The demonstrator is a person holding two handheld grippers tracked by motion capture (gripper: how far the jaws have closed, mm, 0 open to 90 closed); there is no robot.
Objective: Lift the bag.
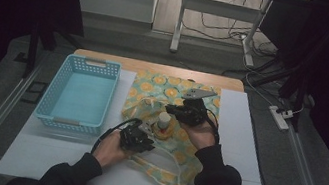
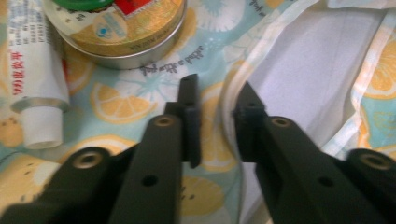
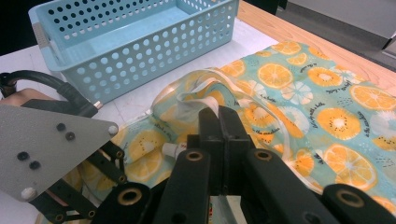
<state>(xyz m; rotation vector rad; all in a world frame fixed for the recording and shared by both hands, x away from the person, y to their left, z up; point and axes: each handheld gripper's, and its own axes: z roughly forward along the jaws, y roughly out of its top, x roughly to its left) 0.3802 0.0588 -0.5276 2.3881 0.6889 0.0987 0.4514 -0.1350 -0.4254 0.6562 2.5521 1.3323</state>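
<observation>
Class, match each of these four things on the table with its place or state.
1 light blue perforated plastic basket
2 round gold metal tin
3 right gripper
4 white tube with red print

A jaws shut on bag cloth
B lying beside the tin
C empty, left of the orange-print bag
D resting on the bag

Pairs: 1-C, 2-D, 3-A, 4-B
</observation>
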